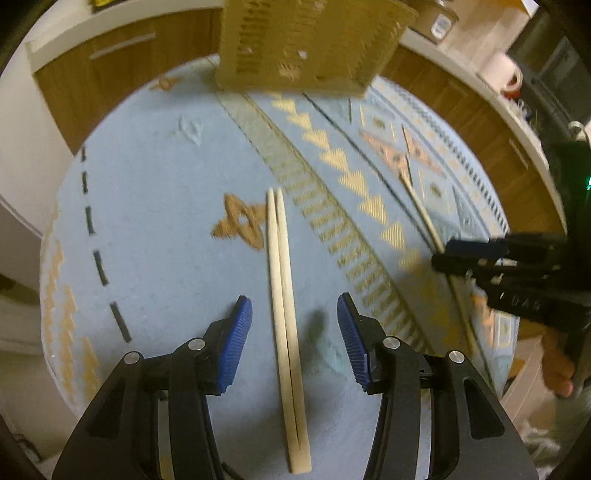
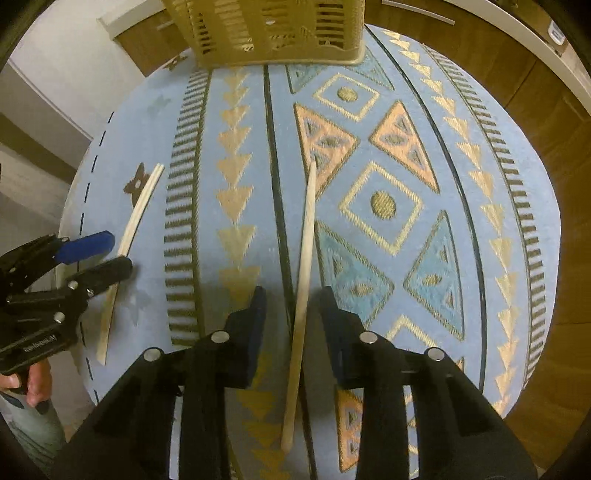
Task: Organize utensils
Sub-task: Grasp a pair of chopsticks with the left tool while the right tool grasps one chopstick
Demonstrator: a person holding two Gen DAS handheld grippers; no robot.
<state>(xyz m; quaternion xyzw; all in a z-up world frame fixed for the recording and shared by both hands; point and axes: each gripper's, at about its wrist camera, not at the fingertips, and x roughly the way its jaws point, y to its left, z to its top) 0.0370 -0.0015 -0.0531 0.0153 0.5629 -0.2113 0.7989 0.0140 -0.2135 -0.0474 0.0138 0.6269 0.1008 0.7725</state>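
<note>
While both grippers straddle their targets, open and untouching, the left gripper [image 1: 294,332] spans the chopsticks [image 1: 282,295], the right gripper [image 2: 291,325] the stick [image 2: 303,277], each lying near-to-far toward the basket [image 2: 266,33]

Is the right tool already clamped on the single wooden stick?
No: in the right wrist view the right tool straddles the single wooden stick, with a visible gap on each side.
</note>
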